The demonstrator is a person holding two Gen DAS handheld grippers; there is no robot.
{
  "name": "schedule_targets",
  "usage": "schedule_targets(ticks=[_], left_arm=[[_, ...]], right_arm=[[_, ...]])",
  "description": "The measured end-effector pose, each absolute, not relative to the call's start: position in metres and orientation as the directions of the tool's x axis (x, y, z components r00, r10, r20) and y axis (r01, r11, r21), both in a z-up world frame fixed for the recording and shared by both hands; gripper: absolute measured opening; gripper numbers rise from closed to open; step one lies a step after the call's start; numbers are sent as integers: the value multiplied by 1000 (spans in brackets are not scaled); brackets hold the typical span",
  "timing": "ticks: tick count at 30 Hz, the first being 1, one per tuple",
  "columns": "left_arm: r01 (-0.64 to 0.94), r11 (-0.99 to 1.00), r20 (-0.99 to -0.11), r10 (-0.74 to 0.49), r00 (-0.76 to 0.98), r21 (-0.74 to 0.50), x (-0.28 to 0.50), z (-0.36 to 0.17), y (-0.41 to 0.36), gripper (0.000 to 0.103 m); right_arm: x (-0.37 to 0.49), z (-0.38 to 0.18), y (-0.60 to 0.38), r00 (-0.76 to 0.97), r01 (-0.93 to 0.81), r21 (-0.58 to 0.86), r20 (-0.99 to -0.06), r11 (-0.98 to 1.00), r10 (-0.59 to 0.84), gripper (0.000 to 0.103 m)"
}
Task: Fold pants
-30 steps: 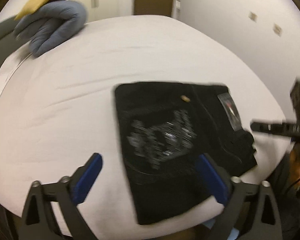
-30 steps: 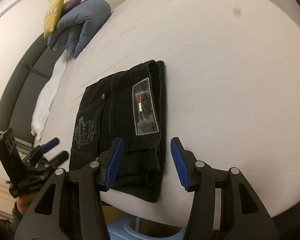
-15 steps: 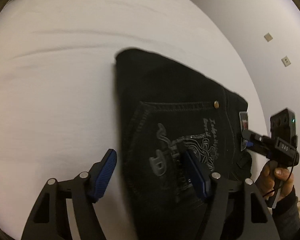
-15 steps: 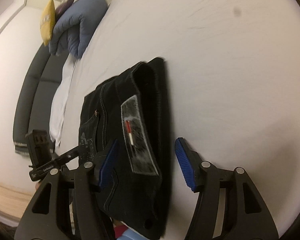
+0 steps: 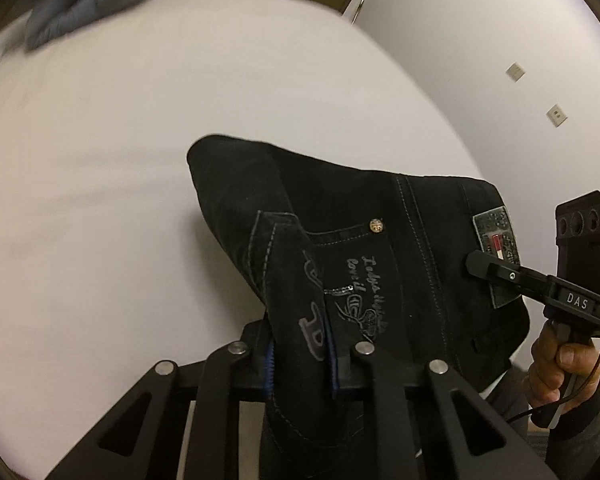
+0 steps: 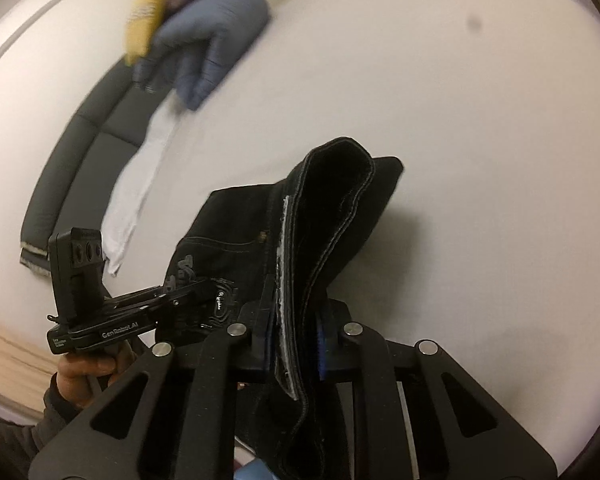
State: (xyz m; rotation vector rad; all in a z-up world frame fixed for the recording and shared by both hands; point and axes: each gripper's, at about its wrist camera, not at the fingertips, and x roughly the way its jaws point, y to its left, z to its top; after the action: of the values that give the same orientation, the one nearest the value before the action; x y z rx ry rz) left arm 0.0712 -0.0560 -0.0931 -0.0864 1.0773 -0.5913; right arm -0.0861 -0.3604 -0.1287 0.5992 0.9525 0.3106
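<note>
folded black jeans (image 5: 380,248) at the lower centre of both frames, near edge lifted off the white bed (image 5: 120,200), far part resting on the sheet. left gripper (image 5: 300,356) closing with its blue-padded fingers (image 5: 269,360) clamped on a bunched ridge of denim by the embroidered pocket. right gripper (image 6: 292,344) closing likewise, pinching the thick waistband edge with the label patch.

likely risks: thick stacked layers slipping out of either pinch, only the top layers caught so the fold opens underneath, or uneven pull between the two sides skewing the bundle.

both grippers angled downward toward the bed from its near edge, side by side; right hand (image 5: 560,364) wrapped round its handle at lower right of the left view, left hand (image 6: 88,368) at lower left of the right view.
</note>
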Motion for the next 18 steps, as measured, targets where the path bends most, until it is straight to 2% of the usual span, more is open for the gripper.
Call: schedule_targets(ticks=[4, 8, 10, 11, 12, 13, 15, 16, 18], left_arm=[[422, 841, -785, -500, 366, -339, 97, -79, -75, 20], [424, 846, -807, -481, 342, -324, 125, -106, -98, 22], [413, 859, -838, -446, 315, -303, 142, -129, -102, 29], [406, 868, -844, -429, 322, -286, 144, -137, -105, 37], [398, 875, -844, -419, 335, -277, 143, -144, -105, 44], [388, 879, -841, -418, 343, -279, 141, -147, -102, 47], [370, 883, -827, -425, 367, -289, 135, -146, -94, 62], [370, 884, -822, -423, 380, -284, 131, -143, -91, 65], [380, 893, -795, -406, 450, -241, 115, -125, -83, 76]], right_arm=[[-54, -104, -387, 591, 2, 608, -641, 794, 489, 14], [-13, -129, -418, 565, 65, 610, -675, 790, 475, 17], [6, -161, -432, 525, 144, 584, -730, 799, 439, 21], [11, -174, -439, 506, 177, 569, -752, 803, 422, 28], [15, -188, -444, 492, 206, 563, -767, 800, 412, 31], [15, -198, -451, 506, 211, 595, -746, 776, 434, 32], [8, -200, -458, 556, 208, 645, -697, 735, 453, 43], [2, -194, -460, 584, 210, 638, -690, 741, 428, 49], [-12, -179, -462, 616, 220, 599, -697, 770, 367, 53]])
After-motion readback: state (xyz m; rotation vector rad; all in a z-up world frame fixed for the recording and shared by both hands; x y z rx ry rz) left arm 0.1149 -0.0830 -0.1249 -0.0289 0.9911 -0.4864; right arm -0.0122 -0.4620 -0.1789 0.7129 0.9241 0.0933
